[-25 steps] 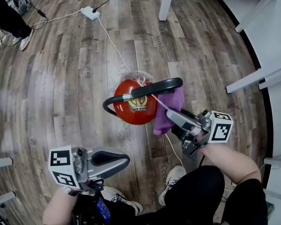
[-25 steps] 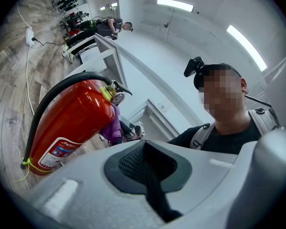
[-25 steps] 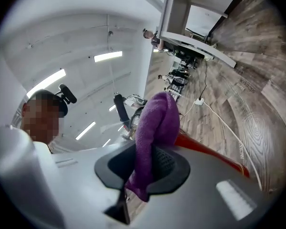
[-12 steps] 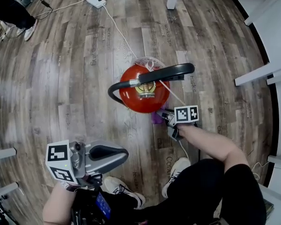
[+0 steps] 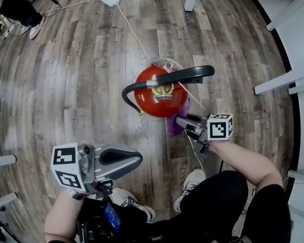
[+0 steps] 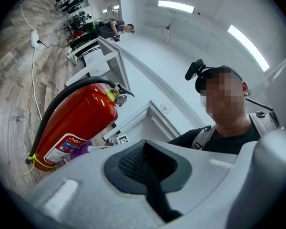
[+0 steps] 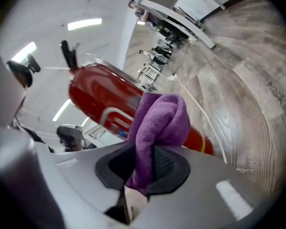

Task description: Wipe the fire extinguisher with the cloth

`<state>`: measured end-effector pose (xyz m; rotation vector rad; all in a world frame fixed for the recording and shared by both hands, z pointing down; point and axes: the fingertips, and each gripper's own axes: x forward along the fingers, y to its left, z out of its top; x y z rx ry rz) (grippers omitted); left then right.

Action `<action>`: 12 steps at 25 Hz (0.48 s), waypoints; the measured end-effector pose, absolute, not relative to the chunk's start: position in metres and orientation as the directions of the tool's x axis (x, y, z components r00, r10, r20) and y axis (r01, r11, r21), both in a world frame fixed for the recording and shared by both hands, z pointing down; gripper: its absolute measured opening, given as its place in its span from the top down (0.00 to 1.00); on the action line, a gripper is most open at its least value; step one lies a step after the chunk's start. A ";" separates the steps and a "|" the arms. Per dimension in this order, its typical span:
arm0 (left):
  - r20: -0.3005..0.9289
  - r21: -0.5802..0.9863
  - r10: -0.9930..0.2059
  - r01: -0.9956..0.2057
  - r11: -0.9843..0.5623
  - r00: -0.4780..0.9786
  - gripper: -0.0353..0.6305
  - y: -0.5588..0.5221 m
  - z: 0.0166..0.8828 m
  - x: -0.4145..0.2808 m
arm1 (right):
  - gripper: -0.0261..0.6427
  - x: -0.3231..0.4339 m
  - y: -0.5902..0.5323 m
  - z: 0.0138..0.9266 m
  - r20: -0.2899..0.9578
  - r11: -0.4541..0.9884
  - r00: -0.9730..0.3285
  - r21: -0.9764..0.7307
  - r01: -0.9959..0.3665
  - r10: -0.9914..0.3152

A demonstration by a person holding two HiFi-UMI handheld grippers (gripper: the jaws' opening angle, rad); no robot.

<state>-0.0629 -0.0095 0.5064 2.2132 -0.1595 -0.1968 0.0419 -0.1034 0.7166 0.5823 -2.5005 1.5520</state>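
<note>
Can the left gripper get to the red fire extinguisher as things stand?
Probably yes: only bare wood floor lies between the shut, empty left gripper and the red metal fire extinguisher; the right gripper holds the purple cloth at its other side.

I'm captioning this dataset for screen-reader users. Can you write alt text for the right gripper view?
The right gripper pinches a purple cloth between its fingers, just in front of a red fire extinguisher that crosses the view. At right lies wood floor with a white cable.
</note>
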 end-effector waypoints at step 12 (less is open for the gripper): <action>-0.106 0.812 -0.176 -0.016 -0.583 0.979 0.95 -0.014 0.508 -0.052 | 0.87 -0.014 -0.070 0.534 0.011 0.545 -0.997 -0.837 -0.052 -0.078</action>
